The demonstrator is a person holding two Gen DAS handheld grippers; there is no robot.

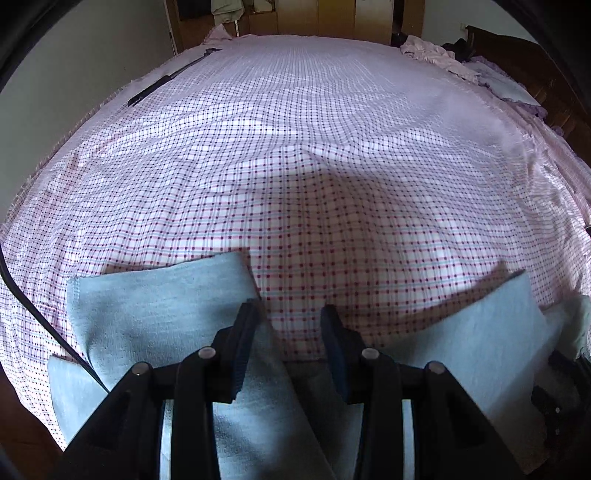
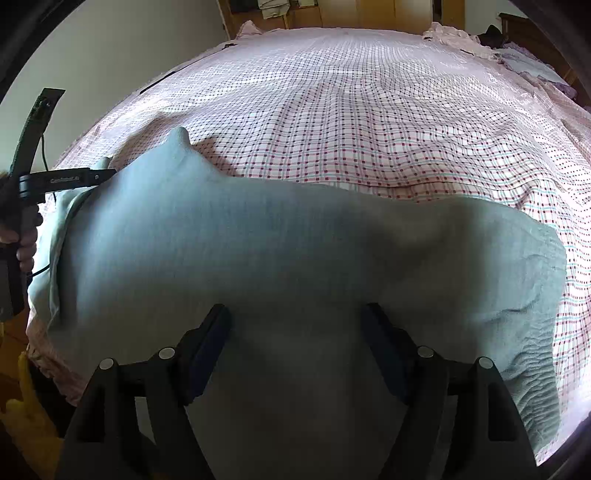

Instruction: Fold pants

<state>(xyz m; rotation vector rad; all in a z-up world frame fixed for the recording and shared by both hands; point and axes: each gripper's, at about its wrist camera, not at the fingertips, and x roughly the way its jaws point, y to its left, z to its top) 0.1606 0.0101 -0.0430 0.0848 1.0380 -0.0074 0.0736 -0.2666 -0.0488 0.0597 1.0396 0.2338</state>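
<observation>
Grey-blue pants (image 2: 295,240) lie spread across the near edge of a checked bed. In the left wrist view one leg with a stitched hem (image 1: 155,306) reaches to the left and another part (image 1: 480,325) lies to the right. My left gripper (image 1: 290,321) hangs low over the pants. Its jaws stand apart, some fabric lies along the inner side of the left finger, and checked sheet shows between the tips. The right wrist view shows the left gripper (image 2: 105,172) at the pants' left end, held by a hand (image 2: 22,240). My right gripper (image 2: 295,317) is wide open just above the middle of the pants, with nothing pinched.
The pink and white checked sheet (image 1: 295,147) covers the whole bed. A black rod (image 1: 155,86) lies near the far left edge. Crumpled pink clothes (image 1: 428,50) sit at the far right corner. A wooden wardrobe (image 1: 332,18) stands behind. A black cable (image 1: 37,314) runs at the left.
</observation>
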